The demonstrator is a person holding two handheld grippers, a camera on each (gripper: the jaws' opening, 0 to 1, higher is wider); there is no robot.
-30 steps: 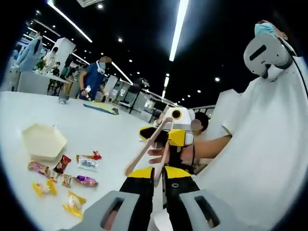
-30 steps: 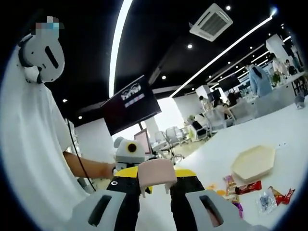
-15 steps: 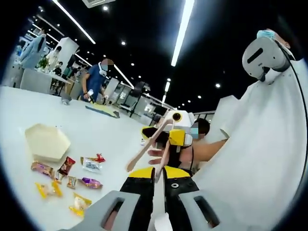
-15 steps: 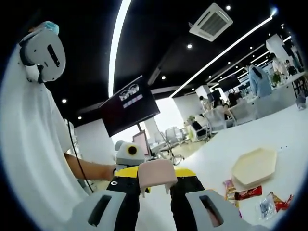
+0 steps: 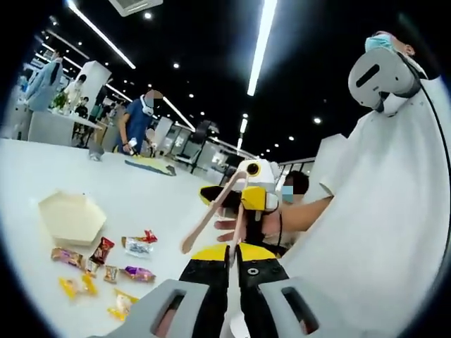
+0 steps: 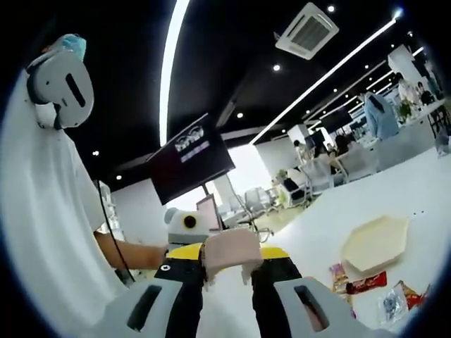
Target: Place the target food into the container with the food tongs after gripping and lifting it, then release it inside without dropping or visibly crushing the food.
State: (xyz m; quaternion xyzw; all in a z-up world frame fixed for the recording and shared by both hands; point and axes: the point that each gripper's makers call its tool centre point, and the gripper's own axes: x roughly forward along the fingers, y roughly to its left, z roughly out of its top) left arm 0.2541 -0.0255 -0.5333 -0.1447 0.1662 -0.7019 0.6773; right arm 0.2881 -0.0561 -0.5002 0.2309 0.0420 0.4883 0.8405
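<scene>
Tongs (image 5: 211, 215) stay clenched handle-end in the right gripper (image 6: 229, 264), passed toward the left gripper (image 5: 231, 259), whose jaws look clamped on them too. Views barely shifted. Wrapped snacks (image 5: 102, 262) lie untouched beside the hexagonal container (image 5: 70, 218), far left; no pickup yet.

One pale hexagonal container (image 5: 72, 217) sits on the white worktop (image 5: 162, 204). Beside it lies a scatter of wrapped snacks (image 5: 106, 264); about eight packets can be counted in the left gripper view, some too small to separate cleanly. One pair of pink food tongs (image 5: 211, 211) is up in the air. Two grippers are in play: the left gripper (image 5: 230, 255) and the right gripper (image 6: 230, 260). One person in white (image 5: 394, 211) stands close, and several more are in the background.
</scene>
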